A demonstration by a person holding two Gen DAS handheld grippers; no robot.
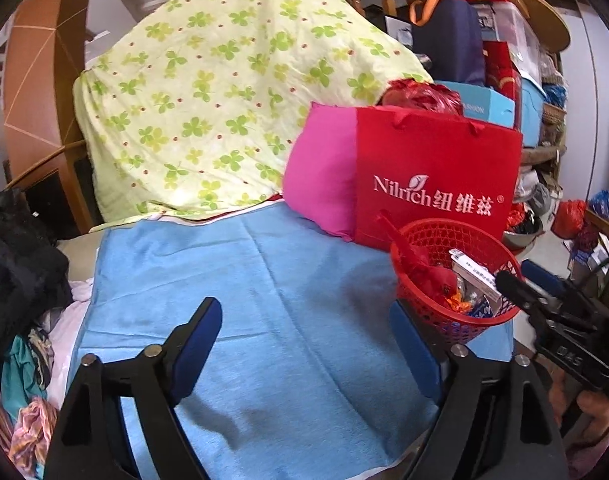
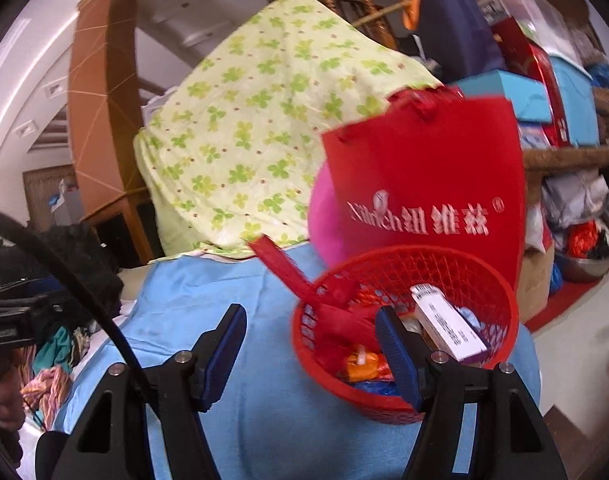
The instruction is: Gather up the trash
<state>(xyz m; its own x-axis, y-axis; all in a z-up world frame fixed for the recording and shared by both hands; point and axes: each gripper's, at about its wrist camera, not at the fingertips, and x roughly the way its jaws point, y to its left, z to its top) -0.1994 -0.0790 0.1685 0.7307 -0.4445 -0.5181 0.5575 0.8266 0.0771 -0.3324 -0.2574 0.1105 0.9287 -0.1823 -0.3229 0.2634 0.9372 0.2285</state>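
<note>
Left wrist view: left gripper (image 1: 304,344) spread wide, empty, over blue cloth (image 1: 264,280). Red basket (image 2: 404,320) of trash sits before the red bag (image 2: 424,184); right gripper (image 2: 310,354) apparently released, nothing between its 2 fingers.

left tool (image 1: 308,344): jaws apart, empty | right tool (image 2: 310,346): jaws apart, empty, rolled
</note>
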